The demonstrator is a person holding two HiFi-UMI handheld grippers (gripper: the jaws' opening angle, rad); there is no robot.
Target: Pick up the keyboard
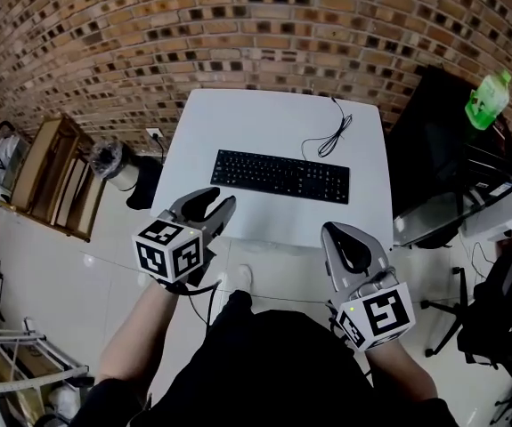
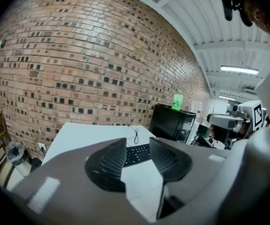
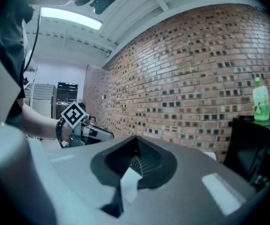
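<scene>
A black keyboard (image 1: 280, 175) lies flat in the middle of the white table (image 1: 264, 114), its cable (image 1: 331, 136) looping toward the back edge. My left gripper (image 1: 223, 201) hovers over the table's near left corner, short of the keyboard, with its jaws apart and nothing between them. In the left gripper view the keyboard (image 2: 137, 154) shows through the gap of that gripper (image 2: 137, 146). My right gripper (image 1: 336, 231) is at the table's near edge, right of centre, shut and empty. The right gripper view shows its pads (image 3: 135, 144) pressed together, pointing at the brick wall.
A black cabinet (image 1: 434, 149) with a green bottle (image 1: 488, 99) on top stands right of the table. A wooden shelf (image 1: 55, 176) and a small bin (image 1: 113, 160) stand on the floor at left. An office chair (image 1: 496, 301) is at the right edge.
</scene>
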